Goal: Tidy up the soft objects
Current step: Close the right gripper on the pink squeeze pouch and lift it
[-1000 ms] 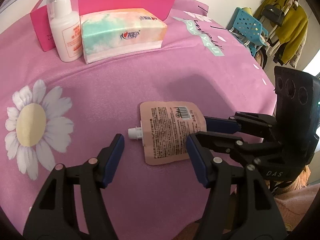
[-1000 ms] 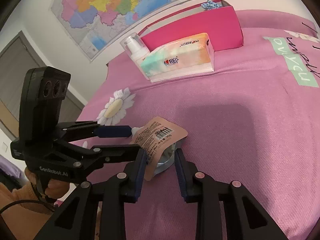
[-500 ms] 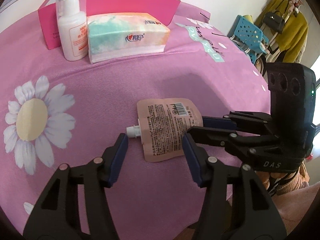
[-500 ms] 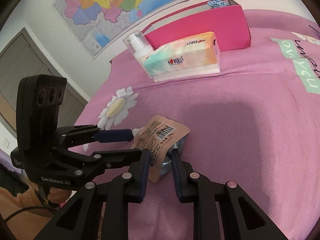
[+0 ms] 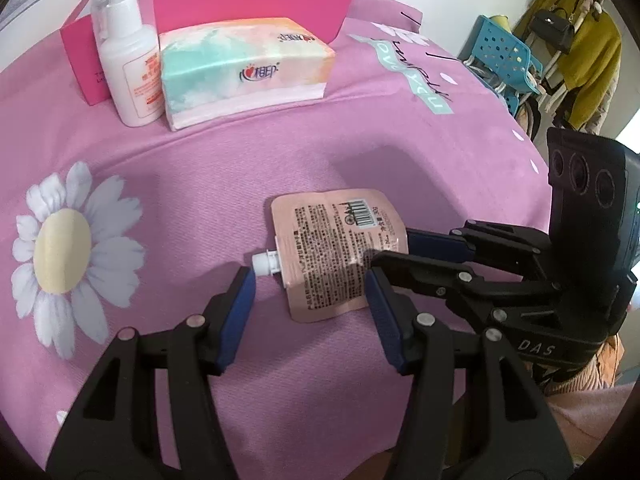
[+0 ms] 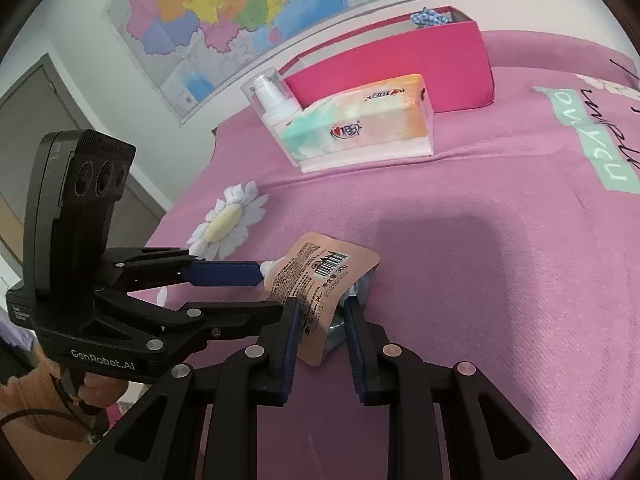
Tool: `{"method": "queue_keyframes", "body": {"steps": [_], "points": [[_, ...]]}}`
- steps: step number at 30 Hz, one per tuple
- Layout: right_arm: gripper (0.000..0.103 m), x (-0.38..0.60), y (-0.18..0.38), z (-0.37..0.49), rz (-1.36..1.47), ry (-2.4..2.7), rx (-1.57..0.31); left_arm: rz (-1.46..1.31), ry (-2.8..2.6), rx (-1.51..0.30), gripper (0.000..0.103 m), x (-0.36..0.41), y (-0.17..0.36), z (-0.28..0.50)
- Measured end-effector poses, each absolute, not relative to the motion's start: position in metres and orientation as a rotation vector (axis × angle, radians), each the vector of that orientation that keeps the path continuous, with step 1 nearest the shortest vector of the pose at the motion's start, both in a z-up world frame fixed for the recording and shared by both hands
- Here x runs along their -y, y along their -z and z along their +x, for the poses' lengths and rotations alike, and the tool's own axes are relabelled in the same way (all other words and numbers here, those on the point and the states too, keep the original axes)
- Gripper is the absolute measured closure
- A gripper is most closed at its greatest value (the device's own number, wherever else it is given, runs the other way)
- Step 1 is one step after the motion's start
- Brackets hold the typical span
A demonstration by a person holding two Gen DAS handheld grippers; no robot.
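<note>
- Where the pink bedspread [image 5: 280,152] dips a little, a peach spout pouch [image 5: 336,248] lies with its printed back and barcode up, its white cap pointing toward the printed daisy [image 5: 60,256].
- The left gripper [image 5: 310,308] slants steeply down at the pouch, jaws parted wider than the pouch — one blue pad sits just beside the white cap, the other at the pouch's opposite edge, and neither visibly presses on it.
- The right gripper [image 6: 320,332] comes at the pouch from its bottom end, tilted down more gently; its jaws are narrowed onto the pouch's lower corner, which stands lifted and crumpled between the pads, so it grasps the pouch there.
- In the right wrist view the left gripper [image 6: 236,286] reaches in from the side of the pouch nearest the daisy, a hand [image 6: 96,392] in an orange sleeve wrapped round its handle.
- Well beyond the pouch, a pastel tissue pack [image 5: 244,68] lies flat, touching a white pump bottle [image 5: 128,64] that stands upright on its daisy side.
- Behind both — farther still from the pouch — stands an open pink box [image 6: 400,60] with a blue-checked cloth [image 6: 430,16] showing over its rim.
</note>
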State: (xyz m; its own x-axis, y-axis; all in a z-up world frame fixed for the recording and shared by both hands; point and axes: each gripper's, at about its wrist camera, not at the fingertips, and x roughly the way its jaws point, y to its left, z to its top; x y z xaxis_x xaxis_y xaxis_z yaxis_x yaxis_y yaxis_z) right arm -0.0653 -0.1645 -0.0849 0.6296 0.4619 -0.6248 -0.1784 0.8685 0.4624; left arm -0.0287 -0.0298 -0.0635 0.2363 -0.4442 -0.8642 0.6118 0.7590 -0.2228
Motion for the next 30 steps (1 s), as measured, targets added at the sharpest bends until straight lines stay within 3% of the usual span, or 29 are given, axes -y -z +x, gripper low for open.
{"method": "queue_keyframes", "body": {"steps": [16,30], "points": [[0.08,0.167,0.085,-0.066,0.364,-0.386,-0.792,0.172,0.647,-1.097,0.045,0.03,0.064,-0.037],[0.081,0.17,0.087,-0.068,0.381,-0.445,-0.804,0.01,0.588,-1.057,0.045,-0.018,0.059,-0.04]]}}
